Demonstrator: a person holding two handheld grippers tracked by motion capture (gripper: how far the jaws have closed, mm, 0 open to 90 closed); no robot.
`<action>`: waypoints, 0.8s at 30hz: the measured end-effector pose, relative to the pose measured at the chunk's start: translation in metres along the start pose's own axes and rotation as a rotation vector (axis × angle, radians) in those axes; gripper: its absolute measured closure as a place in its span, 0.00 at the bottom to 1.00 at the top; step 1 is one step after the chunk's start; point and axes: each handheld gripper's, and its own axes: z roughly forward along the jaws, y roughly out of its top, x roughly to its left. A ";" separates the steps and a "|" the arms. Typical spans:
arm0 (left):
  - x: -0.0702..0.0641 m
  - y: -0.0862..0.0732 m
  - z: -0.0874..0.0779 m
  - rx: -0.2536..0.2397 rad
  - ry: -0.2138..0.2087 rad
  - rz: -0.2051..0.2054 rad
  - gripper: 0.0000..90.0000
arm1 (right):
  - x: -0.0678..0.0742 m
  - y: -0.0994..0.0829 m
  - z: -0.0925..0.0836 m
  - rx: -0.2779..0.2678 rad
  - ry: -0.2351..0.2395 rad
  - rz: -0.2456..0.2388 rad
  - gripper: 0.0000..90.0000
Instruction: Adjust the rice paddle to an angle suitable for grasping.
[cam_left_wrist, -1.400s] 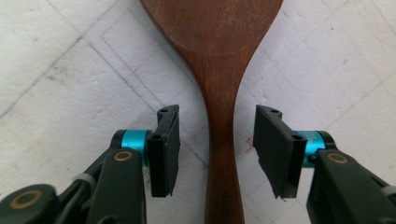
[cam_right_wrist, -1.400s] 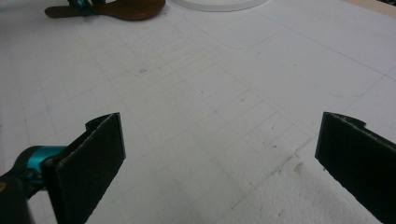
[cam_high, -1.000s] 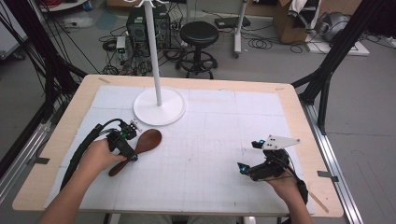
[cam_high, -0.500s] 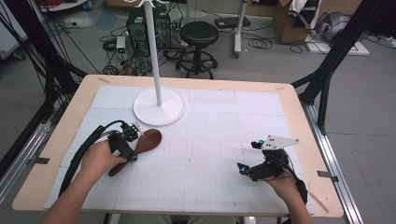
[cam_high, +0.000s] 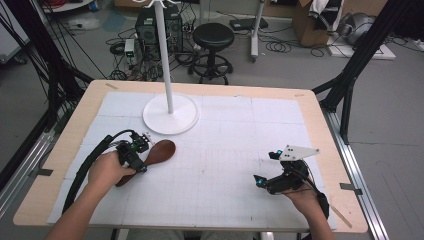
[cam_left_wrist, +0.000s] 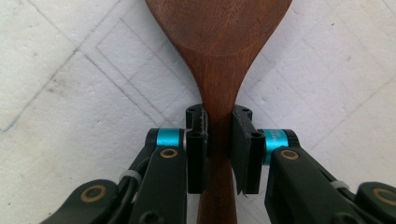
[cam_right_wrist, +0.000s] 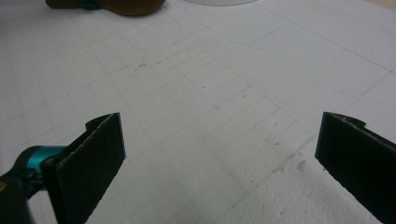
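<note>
Dark brown wood marks the spoon (cam_high: 152, 157) lying flat on the white gridded mat (cam_high: 225, 165) at the left of the table (cam_high: 320, 107), its rounded bowl pointing toward the middle and its handle running back under the person's left hand (cam_high: 107, 170). The left gripper (cam_high: 135, 159) sits right over the handle. In the left gripper view the jaws have just been closing and now stand narrow, their pads pressed against both sides of the wooden spoon's (cam_left_wrist: 219, 70) neck, just below where it widens into the bowl; the handle passes between the jaws and on down out of the picture. The spoon still rests on the mat.

Just beyond the spoon's bowl stands a white coat stand (cam_high: 170, 112) on a round base, close by but not touching it.

Far to the right, well apart from the spoon, the right gripper (cam_high: 265, 181) is held low over the mat in the right hand (cam_high: 305, 197). In the right gripper view its jaws are spread wide with nothing between them, and the spoon (cam_right_wrist: 126, 5) shows far off at the top edge.
</note>
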 end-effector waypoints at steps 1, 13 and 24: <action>0.001 0.000 0.000 -0.001 -0.009 0.009 0.86 | 0.000 0.000 0.000 0.000 -0.002 -0.006 0.01; 0.003 -0.005 -0.008 -0.062 -0.021 0.044 0.87 | -0.001 -0.001 0.001 0.004 -0.006 -0.005 0.01; -0.007 -0.007 -0.018 -0.146 -0.068 0.117 0.87 | -0.001 -0.001 0.000 0.000 -0.005 -0.005 0.01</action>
